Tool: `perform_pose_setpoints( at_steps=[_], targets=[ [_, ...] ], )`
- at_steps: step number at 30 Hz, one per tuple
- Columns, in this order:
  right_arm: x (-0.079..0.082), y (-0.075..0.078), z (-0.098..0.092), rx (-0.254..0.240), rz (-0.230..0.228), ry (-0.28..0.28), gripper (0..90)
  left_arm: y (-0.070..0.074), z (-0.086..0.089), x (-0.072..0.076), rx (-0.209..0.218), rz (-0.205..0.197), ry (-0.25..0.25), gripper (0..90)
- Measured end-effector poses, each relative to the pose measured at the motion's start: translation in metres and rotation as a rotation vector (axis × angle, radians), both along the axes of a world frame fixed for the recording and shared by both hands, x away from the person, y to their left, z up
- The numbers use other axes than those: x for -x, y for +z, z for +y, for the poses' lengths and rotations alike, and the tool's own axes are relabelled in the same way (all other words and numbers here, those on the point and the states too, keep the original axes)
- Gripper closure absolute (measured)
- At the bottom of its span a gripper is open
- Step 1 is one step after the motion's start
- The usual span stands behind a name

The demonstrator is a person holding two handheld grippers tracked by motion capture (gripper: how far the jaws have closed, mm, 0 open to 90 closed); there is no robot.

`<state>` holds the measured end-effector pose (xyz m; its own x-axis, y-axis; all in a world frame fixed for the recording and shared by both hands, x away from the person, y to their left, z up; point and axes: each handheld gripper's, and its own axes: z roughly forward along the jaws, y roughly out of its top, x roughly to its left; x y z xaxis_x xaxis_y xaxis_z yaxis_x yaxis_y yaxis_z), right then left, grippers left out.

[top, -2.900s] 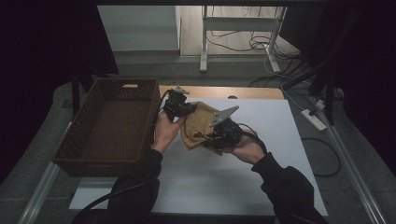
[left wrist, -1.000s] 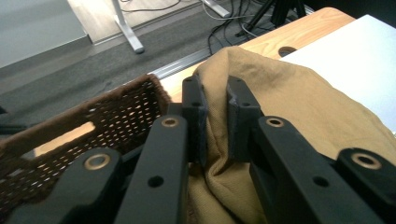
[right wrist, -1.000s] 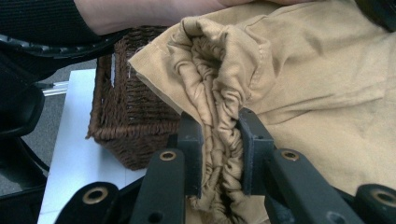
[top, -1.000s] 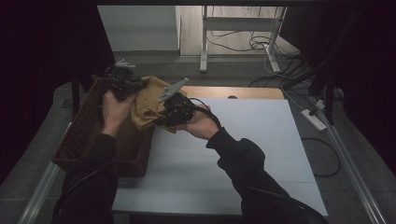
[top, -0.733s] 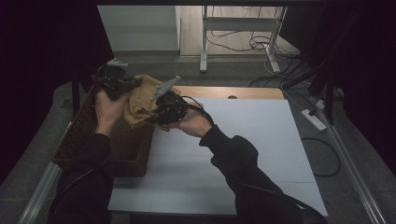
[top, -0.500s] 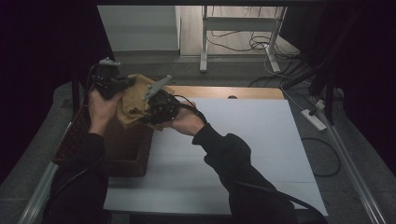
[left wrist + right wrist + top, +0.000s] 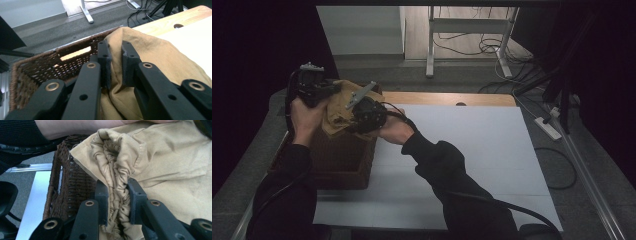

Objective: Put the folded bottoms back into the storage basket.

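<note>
So the tan cloth (image 7: 338,111) hangs stretched between both tools, left tool (image 7: 115,62) and right tool (image 7: 117,195) each clamped on a bunched edge. It sits right over the far end of the wicker basket (image 7: 343,167), left of the counter (image 7: 472,150). Looks like it just needs lowering straight down, though the basket floor is too dark to see.

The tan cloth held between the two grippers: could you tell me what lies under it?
Under the tan cloth sits the brown wicker basket; the cloth and hands cover part of its floor.
</note>
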<state>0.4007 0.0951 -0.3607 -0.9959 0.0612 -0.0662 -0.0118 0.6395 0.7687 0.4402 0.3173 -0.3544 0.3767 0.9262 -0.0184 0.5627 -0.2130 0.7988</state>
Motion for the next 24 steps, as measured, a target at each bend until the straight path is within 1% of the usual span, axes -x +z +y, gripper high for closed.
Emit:
perform_pose_setpoints(
  at_steps=[9,12,16,24],
  targets=[
    [0.000,-0.003,0.019,-0.008,0.012,0.012,74.0,-0.002,0.018,0.004,-0.007,0.011,0.036,79.8],
    [0.000,-0.005,0.025,-0.015,0.025,0.018,74.0,-0.004,0.024,0.006,-0.010,0.013,0.044,79.8],
    [0.000,-0.013,0.032,-0.019,0.035,0.022,73.9,-0.012,0.029,0.007,-0.017,0.022,0.053,79.9],
    [0.000,-0.029,0.040,0.004,0.042,0.018,73.7,-0.032,0.035,0.005,-0.007,0.048,0.064,79.8]
  ],
)
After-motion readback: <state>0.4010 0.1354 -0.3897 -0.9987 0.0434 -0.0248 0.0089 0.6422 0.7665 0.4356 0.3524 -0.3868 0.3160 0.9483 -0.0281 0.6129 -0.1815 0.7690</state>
